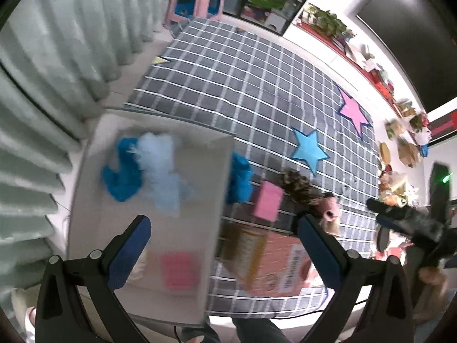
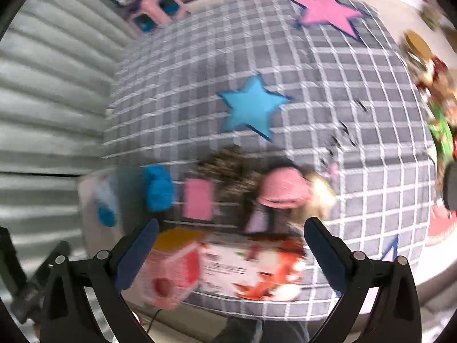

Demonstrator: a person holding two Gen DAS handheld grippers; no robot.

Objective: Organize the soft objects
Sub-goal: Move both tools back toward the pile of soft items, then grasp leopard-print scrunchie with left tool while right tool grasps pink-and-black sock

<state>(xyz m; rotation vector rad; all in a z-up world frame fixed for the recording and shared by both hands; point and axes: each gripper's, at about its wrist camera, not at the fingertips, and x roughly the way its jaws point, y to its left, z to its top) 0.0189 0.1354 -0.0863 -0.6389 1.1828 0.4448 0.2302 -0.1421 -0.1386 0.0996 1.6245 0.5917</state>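
The left tool (image 1: 224,245) stands released, its blue-padded jaws spread wide with nothing between them, pointing steeply down over the shallow grey rectangular tray (image 1: 220,200) at the lower left of the left wrist view. The right tool (image 2: 231,250) is likewise released and empty; it hangs over the near edge of the rug, above a pink and white printed carton (image 2: 225,271) that lies flat at the lower centre of its frame.

Inside the tray lie a deep blue fluffy bundle (image 1: 120,177), a pale blue fluffy tuft (image 1: 161,168) and a pink gridded square (image 1: 180,268). The loose soft things sit in a row above the carton: a second deep blue fluffy bundle (image 2: 158,187) touching the tray's right wall, a flat pink rectangular sponge (image 2: 198,198) just beside it with its long axis running up the frame, then a brown speckled furry piece (image 2: 228,171) and a pink cap-like plush (image 2: 281,191).

I judge the right tool nearer this row, which lies straight ahead of its jaws; the tray is off to its left.

Everything rests on a grey rug with a white grid and blue and pink stars (image 1: 285,85), on the floor. Pale pleated curtains (image 1: 57,57) fill the left; a pink plastic stool (image 1: 197,3) stands at the top.
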